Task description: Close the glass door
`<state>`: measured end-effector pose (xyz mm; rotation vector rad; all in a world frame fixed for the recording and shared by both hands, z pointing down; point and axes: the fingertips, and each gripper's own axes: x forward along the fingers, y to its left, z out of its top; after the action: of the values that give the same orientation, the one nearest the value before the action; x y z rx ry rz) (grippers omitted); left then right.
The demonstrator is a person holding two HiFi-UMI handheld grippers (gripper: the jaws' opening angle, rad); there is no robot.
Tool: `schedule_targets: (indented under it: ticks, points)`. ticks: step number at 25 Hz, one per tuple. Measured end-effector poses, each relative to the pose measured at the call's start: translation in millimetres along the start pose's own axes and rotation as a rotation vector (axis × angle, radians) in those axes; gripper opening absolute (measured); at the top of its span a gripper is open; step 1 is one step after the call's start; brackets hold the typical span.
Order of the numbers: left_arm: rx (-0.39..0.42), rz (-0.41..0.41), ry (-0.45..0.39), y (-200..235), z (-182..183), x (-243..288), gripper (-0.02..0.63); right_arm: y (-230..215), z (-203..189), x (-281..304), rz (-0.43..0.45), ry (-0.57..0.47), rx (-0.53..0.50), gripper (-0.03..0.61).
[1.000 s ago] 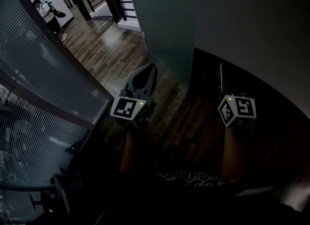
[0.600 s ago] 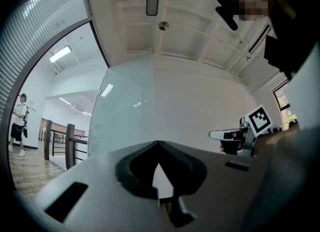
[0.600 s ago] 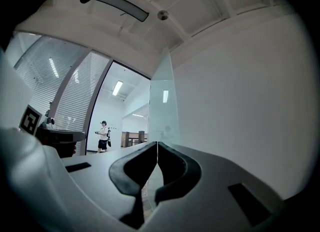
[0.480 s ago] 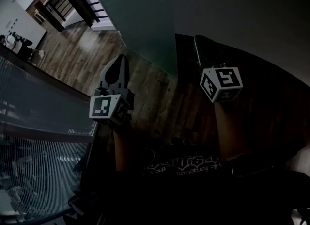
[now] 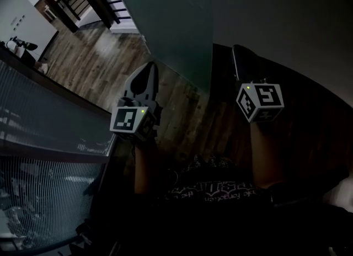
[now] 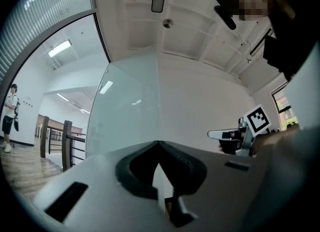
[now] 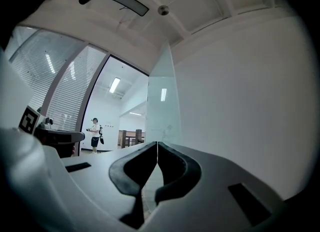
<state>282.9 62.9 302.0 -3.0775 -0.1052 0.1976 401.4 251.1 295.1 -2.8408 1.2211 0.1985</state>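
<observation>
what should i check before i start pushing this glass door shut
1. Left gripper free: jaws together, nothing between them. Ok.
2. Right gripper free: jaws together, nothing between them. Ok.
3. Glass door needs closing: it stands open beside the white wall. Ok.
4. Contact with the door: neither gripper appears to touch it. Not ok.
5. Handle to push or pull on: none shows in any view. Cannot tell.
6. Doorway free of people: a person stands far back, beyond the doorway. Ok.
</observation>
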Motion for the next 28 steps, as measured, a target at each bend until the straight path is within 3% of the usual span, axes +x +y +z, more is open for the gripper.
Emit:
schedule_targets:
  ticks: [9, 28]
  points:
    - [-0.022, 0.022, 0.012, 31, -16, 25, 0.002, -7, -14, 44, 0.006, 0.023, -0.004, 0.005]
    - [-0.002, 0.082, 0.006, 93, -26, 141, 0.002, -67, -30, 178, 0.048, 0.021, 0.004, 0.005]
